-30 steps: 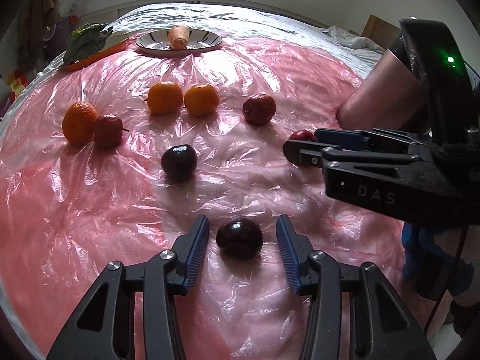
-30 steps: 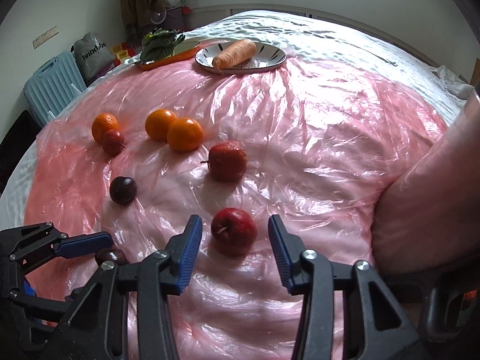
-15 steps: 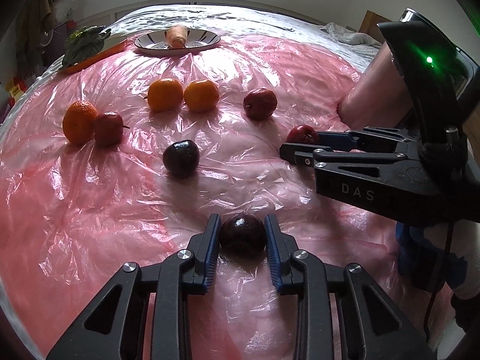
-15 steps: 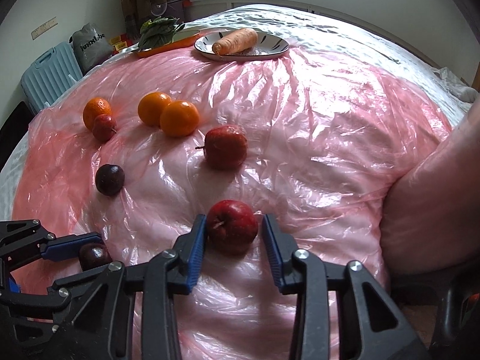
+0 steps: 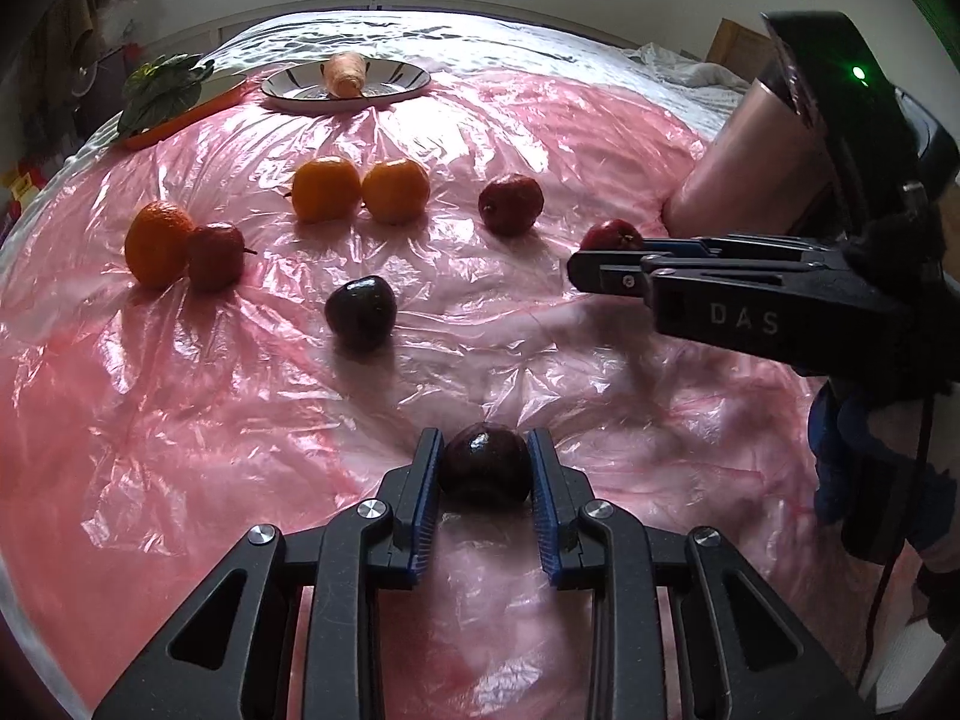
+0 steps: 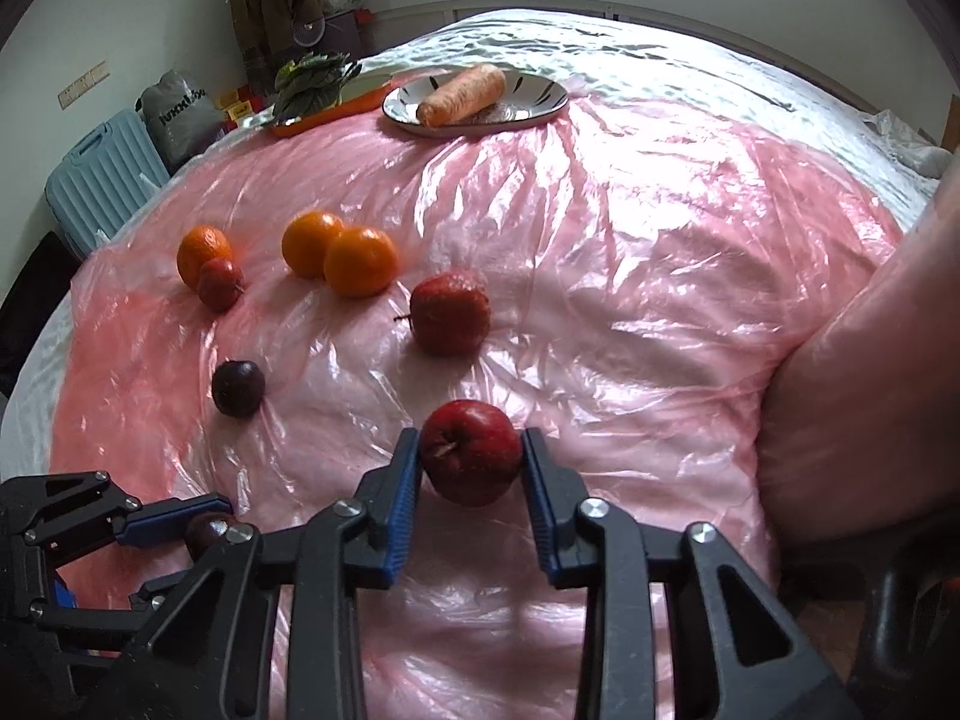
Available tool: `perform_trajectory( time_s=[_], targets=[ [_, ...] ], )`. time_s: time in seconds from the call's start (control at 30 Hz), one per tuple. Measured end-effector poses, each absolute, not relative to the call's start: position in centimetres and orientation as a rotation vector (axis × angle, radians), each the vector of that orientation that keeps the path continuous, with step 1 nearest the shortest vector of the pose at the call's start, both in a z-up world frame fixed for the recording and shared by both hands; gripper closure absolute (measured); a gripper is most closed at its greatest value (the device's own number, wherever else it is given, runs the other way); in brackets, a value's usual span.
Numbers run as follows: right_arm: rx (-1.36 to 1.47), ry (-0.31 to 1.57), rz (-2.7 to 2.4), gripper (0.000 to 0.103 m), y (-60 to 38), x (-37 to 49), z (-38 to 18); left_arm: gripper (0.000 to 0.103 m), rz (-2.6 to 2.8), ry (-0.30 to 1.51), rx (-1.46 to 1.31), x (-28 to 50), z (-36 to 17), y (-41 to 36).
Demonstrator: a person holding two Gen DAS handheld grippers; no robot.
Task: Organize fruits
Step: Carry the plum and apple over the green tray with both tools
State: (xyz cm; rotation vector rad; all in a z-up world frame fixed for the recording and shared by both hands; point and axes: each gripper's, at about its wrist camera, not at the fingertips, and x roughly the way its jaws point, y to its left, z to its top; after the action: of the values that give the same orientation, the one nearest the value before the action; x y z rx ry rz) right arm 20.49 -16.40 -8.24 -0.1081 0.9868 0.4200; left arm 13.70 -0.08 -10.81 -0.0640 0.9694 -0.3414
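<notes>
Left gripper (image 5: 485,468): blue-padded fingers (image 5: 423,498) pinch a dark plum (image 5: 485,471) from both sides, near centre of the left wrist view. Plum sits at or just above the pink plastic sheet (image 5: 180,420); contact with the sheet cannot be told.

Right gripper (image 6: 470,459): fingers (image 6: 401,510) clamp a red apple (image 6: 470,459), stem end facing the camera. In the left wrist view this gripper reaches in from the right, the apple showing just past its tip.

Beyond the fingers, on the sheet:
- second dark plum (image 5: 360,312), left of centre, apart from the rest
- second red apple (image 5: 510,204), farther and to the right
- two oranges (image 5: 360,189) touching side by side, far centre
- third orange (image 5: 157,243) at left, touching a small red apple (image 5: 216,256)

Far edge: striped plate (image 5: 396,87) holding a carrot (image 5: 345,73). Left of it, an orange tray (image 5: 180,120) with green leaves (image 5: 162,90). The sheet covers a bed (image 6: 660,48). A pale blue suitcase (image 6: 102,180) stands at far left in the right wrist view.
</notes>
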Motion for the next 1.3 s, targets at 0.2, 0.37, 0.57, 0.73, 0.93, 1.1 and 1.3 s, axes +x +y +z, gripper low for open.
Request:
perform_trajectory(
  time_s=[0.2, 0.37, 0.57, 0.73, 0.93, 1.1, 1.3],
  targets=[
    [-0.098, 0.974, 0.409, 0.068, -16.4, 19.3, -6.5, 0.079, -0.329, 0.957, -0.13, 13.0, -9.5, 1.6],
    [-0.057, 0.966, 0.409, 0.067, -16.6, 16.7, -5.1, 0.079, -0.325, 0.938, -0.135, 11.7, -7.8, 2.5],
    [0.013, 0.964, 0.399, 0.067, -18.8, 11.9, -3.9, 0.079, -0.366, 0.937, -0.119, 9.6, -6.3, 1.5],
    [0.077, 0.972, 0.329, 0.067, -23.9, 8.0, -3.2, 0.079, -0.467, 0.938, -0.078, 7.9, -5.0, -2.5],
    [0.109, 0.958, 0.154, 0.067, -33.0, 5.2, -2.0, 0.079, -0.637, 0.93, -0.009, 6.2, -3.2, -10.5],
    [0.114, 0.926, 0.016, 0.067, -40.5, 5.2, -1.3, 0.079, -0.761, 0.911, 0.052, 6.1, -2.1, -18.2],
    [0.129, 0.882, -0.098, 0.067, -48.5, 7.6, -1.5, 0.079, -0.847, 0.872, 0.112, 8.4, -1.1, -27.4]
  ],
)
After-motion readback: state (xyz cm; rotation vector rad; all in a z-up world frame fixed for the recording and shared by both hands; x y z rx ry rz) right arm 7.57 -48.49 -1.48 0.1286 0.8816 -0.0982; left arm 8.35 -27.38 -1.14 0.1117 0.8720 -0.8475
